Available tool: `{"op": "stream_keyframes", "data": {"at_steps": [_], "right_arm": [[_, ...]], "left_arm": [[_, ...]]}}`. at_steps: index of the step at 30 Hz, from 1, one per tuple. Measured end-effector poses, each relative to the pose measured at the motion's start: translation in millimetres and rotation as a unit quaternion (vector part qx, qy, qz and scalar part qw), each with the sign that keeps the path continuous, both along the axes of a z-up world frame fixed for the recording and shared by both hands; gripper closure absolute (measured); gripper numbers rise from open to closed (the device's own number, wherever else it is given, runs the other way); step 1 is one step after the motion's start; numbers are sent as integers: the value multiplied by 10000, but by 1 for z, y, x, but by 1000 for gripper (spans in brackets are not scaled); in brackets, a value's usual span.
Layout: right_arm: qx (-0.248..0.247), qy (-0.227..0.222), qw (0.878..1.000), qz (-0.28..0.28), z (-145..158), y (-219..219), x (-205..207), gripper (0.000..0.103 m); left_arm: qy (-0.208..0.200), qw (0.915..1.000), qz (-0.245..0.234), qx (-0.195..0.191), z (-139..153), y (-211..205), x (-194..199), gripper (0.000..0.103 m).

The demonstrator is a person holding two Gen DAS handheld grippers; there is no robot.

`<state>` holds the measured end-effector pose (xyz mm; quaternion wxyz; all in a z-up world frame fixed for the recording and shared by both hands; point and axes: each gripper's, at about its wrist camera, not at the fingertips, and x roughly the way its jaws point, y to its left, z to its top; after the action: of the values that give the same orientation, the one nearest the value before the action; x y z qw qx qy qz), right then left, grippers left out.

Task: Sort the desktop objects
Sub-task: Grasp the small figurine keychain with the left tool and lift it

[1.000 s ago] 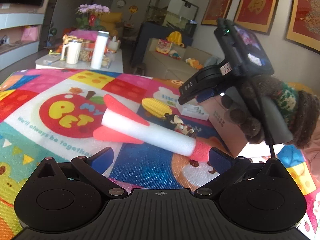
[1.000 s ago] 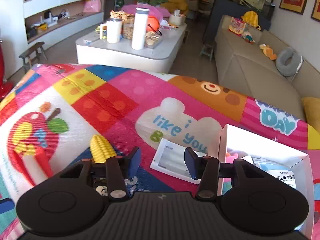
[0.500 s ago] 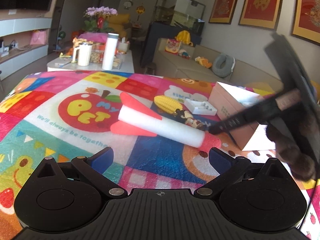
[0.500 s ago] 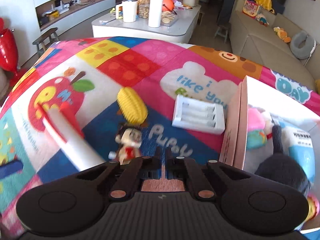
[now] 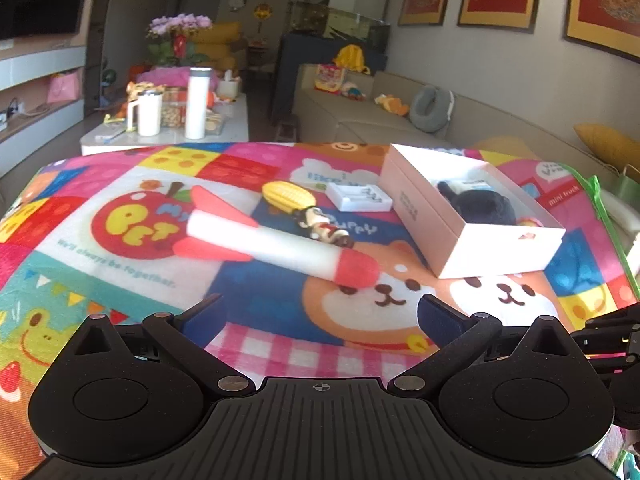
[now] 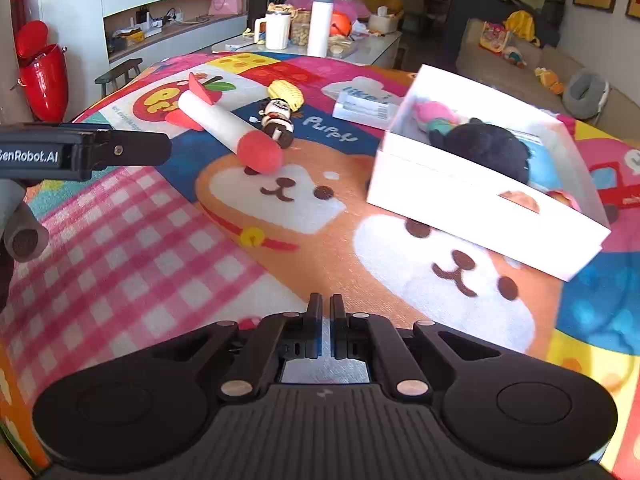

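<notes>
A foam rocket (image 5: 276, 246), white with red fins and nose, lies mid-surface on a bright cartoon mat (image 5: 120, 280) reading "PET" and "Puppy". Beside it lie a toy corn cob (image 5: 289, 196), a figurine (image 5: 322, 227) and a white tray (image 5: 358, 197). Toward the right edge stands an open white box (image 5: 460, 236) holding a black plush (image 5: 486, 208). The left gripper (image 5: 320, 314) has its jaws wide and empty; the right gripper (image 6: 325, 312) has its jaws closed, empty. A sofa (image 5: 380, 120) stands behind.

On your bench (image 5: 280, 356), the rocket (image 5: 276, 248) lies left of the box (image 5: 460, 236); corn (image 5: 288, 196) and figurine (image 5: 322, 226) sit behind it
</notes>
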<state>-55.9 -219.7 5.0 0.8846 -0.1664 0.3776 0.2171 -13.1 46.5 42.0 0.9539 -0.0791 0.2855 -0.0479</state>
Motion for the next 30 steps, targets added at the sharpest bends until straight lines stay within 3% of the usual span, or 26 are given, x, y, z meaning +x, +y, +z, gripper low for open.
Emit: {"op": "stream_keyframes", "data": {"at_steps": [3, 5, 6, 7, 8, 9, 10, 15, 19, 23, 25, 27, 30], "right_arm": [[-11, -268, 9992, -285, -1, -21, -9, 99], [18, -411, 9979, -509, -1, -34, -10, 92], [116, -428, 9971, -620, -1, -41, -9, 79], [265, -447, 9958, -748, 0, -49, -7, 58], [399, -505, 9939, -900, 0, -57, -6, 46], [504, -598, 9911, -1076, -1, -64, -4, 28], [601, -699, 9878, -1255, -1, -70, -2, 20], [1100, -822, 9749, -1751, -5, -91, 9, 15], [1402, -783, 9701, -1820, -8, -100, 12, 6], [1654, -658, 9652, -1915, -11, -106, 16, 0], [1644, -561, 9648, -1976, -13, -105, 20, 0], [1593, -496, 9652, -2015, -14, -104, 23, 0], [1589, -464, 9650, -2037, -16, -104, 23, 0]], "left_arm": [[46, 9996, -218, 163, -2, -17, 0, 0], [50, 9988, -411, 265, -2, -28, 0, 0], [43, 9979, -550, 325, -2, -34, 0, 0], [38, 9970, -672, 382, -1, -41, 1, 0], [26, 9961, -769, 441, 0, -48, 3, 0], [2, 9950, -849, 519, 0, -57, 6, 0], [-15, 9940, -922, 590, 0, -64, 11, 0], [-139, 9895, -1064, 971, -4, -96, 40, 0], [-285, 9887, -428, 1405, -5, -87, 65, 0], [-95, 9920, 32, 1260, -6, -62, 92, 1], [-86, 9898, 33, 1423, -4, -60, 105, 5], [41, 9878, 65, 1554, -3, -59, 121, 28], [339, 9867, 42, 1587, -4, -55, 143, 27]]}}
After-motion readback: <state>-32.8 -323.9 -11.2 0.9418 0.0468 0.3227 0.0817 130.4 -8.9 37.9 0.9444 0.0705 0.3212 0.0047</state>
